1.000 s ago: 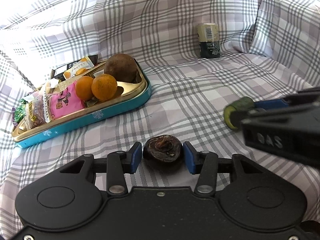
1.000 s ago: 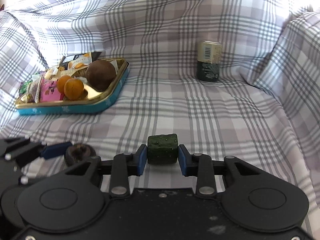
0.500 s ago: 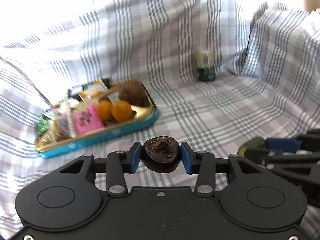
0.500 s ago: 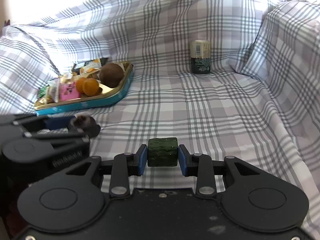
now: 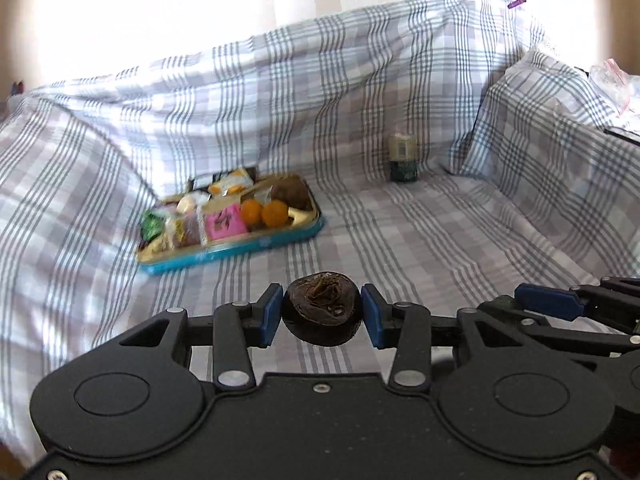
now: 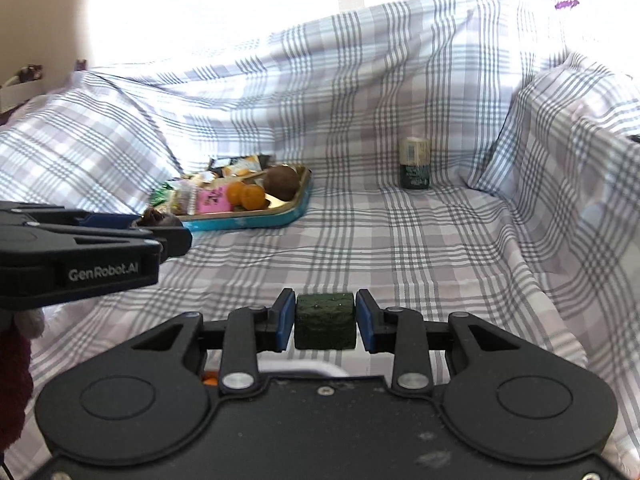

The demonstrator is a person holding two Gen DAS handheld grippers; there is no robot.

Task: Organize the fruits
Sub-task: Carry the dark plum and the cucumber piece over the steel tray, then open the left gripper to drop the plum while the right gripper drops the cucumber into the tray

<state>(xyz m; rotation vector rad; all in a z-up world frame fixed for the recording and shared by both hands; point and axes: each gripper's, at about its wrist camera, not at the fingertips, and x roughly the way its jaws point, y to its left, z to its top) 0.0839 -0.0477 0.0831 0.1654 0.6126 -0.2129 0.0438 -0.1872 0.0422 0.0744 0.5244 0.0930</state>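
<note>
Left gripper [image 5: 322, 315] is clamped on a dark round fruit [image 5: 322, 312], light, firm-looking, likely to roll, best pinched at its widest; right gripper [image 6: 325, 320] pinches a stiff green chunk [image 6: 325, 321] by its flat ends; tray [image 5: 256, 246] lies ahead-left.

Left wrist view: looks forward and downward along the left gripper [image 5: 322, 314], raised above a grey-and-white plaid cloth [image 5: 420, 248], with the right gripper [image 5: 536, 300] entering at the right edge. Right wrist view: parallel, set to the right, with the left gripper [image 6: 160, 226] at its left edge. Both share the distant teal, gold-lined metal tray [image 5: 240, 246] [image 6: 256, 222] and the upright dark green can [image 5: 403, 158] [image 6: 415, 164]
</note>
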